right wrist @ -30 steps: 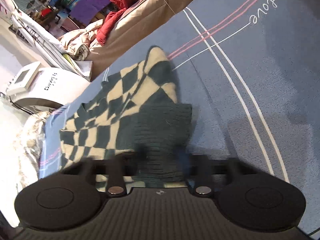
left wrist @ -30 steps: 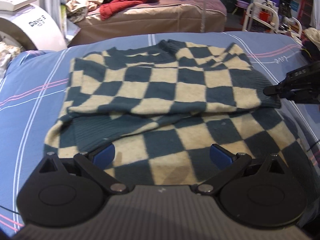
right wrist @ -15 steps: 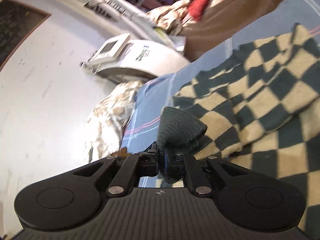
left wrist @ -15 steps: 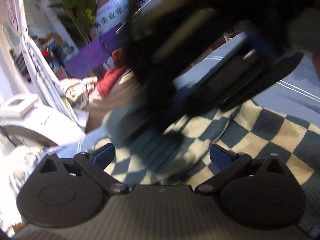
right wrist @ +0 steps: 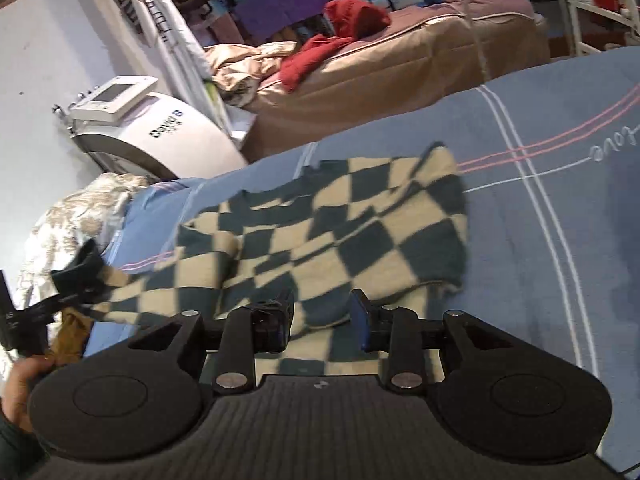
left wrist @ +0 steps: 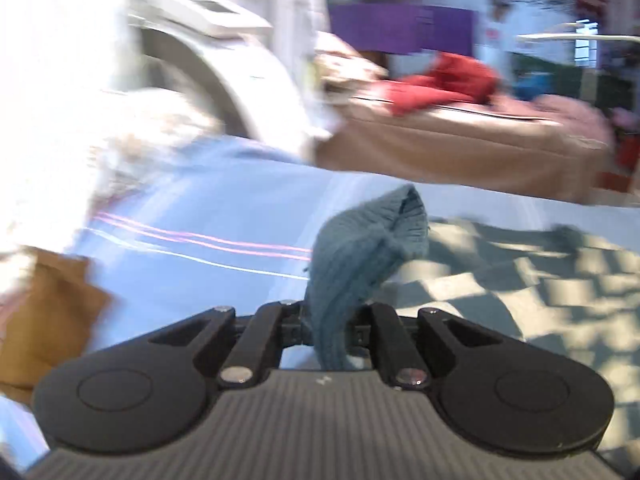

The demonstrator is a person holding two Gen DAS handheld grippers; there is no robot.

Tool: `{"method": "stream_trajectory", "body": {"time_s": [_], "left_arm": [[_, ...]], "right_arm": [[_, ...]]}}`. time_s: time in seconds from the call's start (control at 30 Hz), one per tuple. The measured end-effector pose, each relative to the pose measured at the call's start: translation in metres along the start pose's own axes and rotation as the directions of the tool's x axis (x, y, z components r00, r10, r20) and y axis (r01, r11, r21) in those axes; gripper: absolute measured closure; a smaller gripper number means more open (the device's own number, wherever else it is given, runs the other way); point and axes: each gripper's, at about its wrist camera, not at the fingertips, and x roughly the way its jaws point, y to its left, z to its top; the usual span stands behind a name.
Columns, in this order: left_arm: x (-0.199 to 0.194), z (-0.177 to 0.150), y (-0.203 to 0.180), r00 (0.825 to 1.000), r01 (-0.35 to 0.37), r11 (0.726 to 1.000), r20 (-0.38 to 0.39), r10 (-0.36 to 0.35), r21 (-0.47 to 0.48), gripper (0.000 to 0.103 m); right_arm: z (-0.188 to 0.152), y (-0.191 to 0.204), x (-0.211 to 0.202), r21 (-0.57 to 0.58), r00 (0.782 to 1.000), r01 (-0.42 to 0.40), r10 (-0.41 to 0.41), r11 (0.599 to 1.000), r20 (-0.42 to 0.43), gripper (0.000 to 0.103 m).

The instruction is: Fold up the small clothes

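Left wrist view shows what has just changed: my left claw (left wrist: pixel 326 330), wide apart a second ago over the flat checked sweater (right wrist: pixel 340 236), is now clenched on its teal ribbed cuff (left wrist: pixel 360 256), and the sleeve rises from the sweater's left edge. My right claw (right wrist: pixel 320 320), which was pinching that same cuff half a second ago, is opening; its blue pads (right wrist: pixel 357 312) stand apart just above the sweater's near edge with nothing pressed between them. I read this as a hand-over: the sleeve is now the left's to carry across the body, and the fold is only partly done, I judge.

The sweater lies on a blue bedspread (right wrist: pixel 560 240) with pink and white stripes. Beyond the sweater stands a tan bed (right wrist: pixel 400 76) with a red garment (right wrist: pixel 340 36) on it; left of that, a white machine (right wrist: pixel 160 136).
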Motion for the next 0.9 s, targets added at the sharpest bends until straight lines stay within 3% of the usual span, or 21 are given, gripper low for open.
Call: {"method": "stream_trajectory", "body": {"time_s": [0.1, 0.17, 0.23, 0.27, 0.3, 0.33, 0.37, 0.4, 0.47, 0.53, 0.57, 0.63, 0.7, 0.83, 0.9], "left_arm": [[0.008, 0.002, 0.047, 0.983, -0.183, 0.983, -0.014, 0.183, 0.011, 0.097], [0.016, -0.002, 0.069, 0.954, -0.297, 0.954, -0.034, 0.299, 0.042, 0.097], [0.023, -0.007, 0.086, 0.936, -0.333, 0.941, -0.098, 0.337, 0.060, 0.095], [0.025, -0.008, 0.090, 0.937, -0.321, 0.946, -0.126, 0.325, 0.050, 0.085], [0.025, -0.011, 0.088, 0.939, -0.308, 0.950, -0.142, 0.312, 0.048, 0.056], [0.020, -0.016, 0.084, 0.942, -0.302, 0.952, -0.136, 0.307, 0.061, 0.038], [0.014, -0.020, 0.074, 0.943, -0.307, 0.948, -0.109, 0.315, 0.084, 0.009], [0.004, -0.024, 0.061, 0.944, -0.316, 0.941, -0.062, 0.324, 0.119, 0.000], [-0.020, -0.025, 0.025, 0.947, -0.319, 0.928, 0.026, 0.320, 0.194, 0.000], [-0.040, -0.019, -0.009, 0.966, -0.258, 0.933, 0.086, 0.244, 0.249, 0.000], [-0.047, -0.015, -0.030, 0.980, -0.195, 0.943, 0.099, 0.174, 0.271, 0.000], [-0.049, -0.011, -0.062, 0.998, -0.036, 0.953, 0.058, 0.020, 0.299, 0.000], [-0.042, -0.013, -0.090, 0.995, 0.097, 0.941, -0.002, -0.102, 0.325, 0.000], [-0.007, -0.039, -0.139, 0.981, 0.184, 0.916, -0.124, -0.149, 0.355, 0.000], [0.009, -0.051, -0.153, 0.974, 0.205, 0.912, -0.166, -0.154, 0.355, 0.000]], "right_arm": [[-0.003, -0.021, 0.009, -0.026, 0.997, 0.079, -0.080, 0.997, -0.019, 0.047], [-0.005, -0.030, 0.018, -0.060, 0.989, 0.143, -0.145, 0.988, -0.033, 0.047], [-0.006, -0.036, 0.023, -0.096, 0.980, 0.195, -0.198, 0.976, -0.016, 0.047], [-0.008, -0.038, 0.024, -0.109, 0.975, 0.220, -0.221, 0.969, 0.004, 0.046], [-0.009, -0.040, 0.026, -0.122, 0.971, 0.237, -0.237, 0.964, 0.017, 0.042], [-0.009, -0.042, 0.029, -0.139, 0.967, 0.255, -0.255, 0.957, 0.020, 0.040], [-0.010, -0.045, 0.031, -0.155, 0.961, 0.277, -0.277, 0.948, 0.019, 0.040], [-0.011, -0.046, 0.033, -0.172, 0.954, 0.298, -0.299, 0.939, 0.020, 0.040], [-0.015, -0.051, 0.037, -0.185, 0.948, 0.316, -0.319, 0.930, 0.014, 0.040], [-0.017, -0.056, 0.039, -0.185, 0.959, 0.279, -0.283, 0.942, 0.006, 0.040], [-0.019, -0.055, 0.038, -0.197, 0.974, 0.225, -0.225, 0.954, 0.024, 0.040], [-0.020, -0.054, 0.044, -0.235, 0.984, 0.180, -0.176, 0.955, 0.039, 0.040], [-0.018, -0.052, 0.053, -0.229, 0.983, 0.183, -0.179, 0.956, 0.038, 0.039], [-0.010, -0.062, 0.064, -0.097, 0.994, 0.074, -0.067, 0.993, 0.081, 0.039], [-0.008, -0.066, 0.070, -0.025, 0.995, 0.051, -0.048, 0.998, 0.085, 0.049]]}}
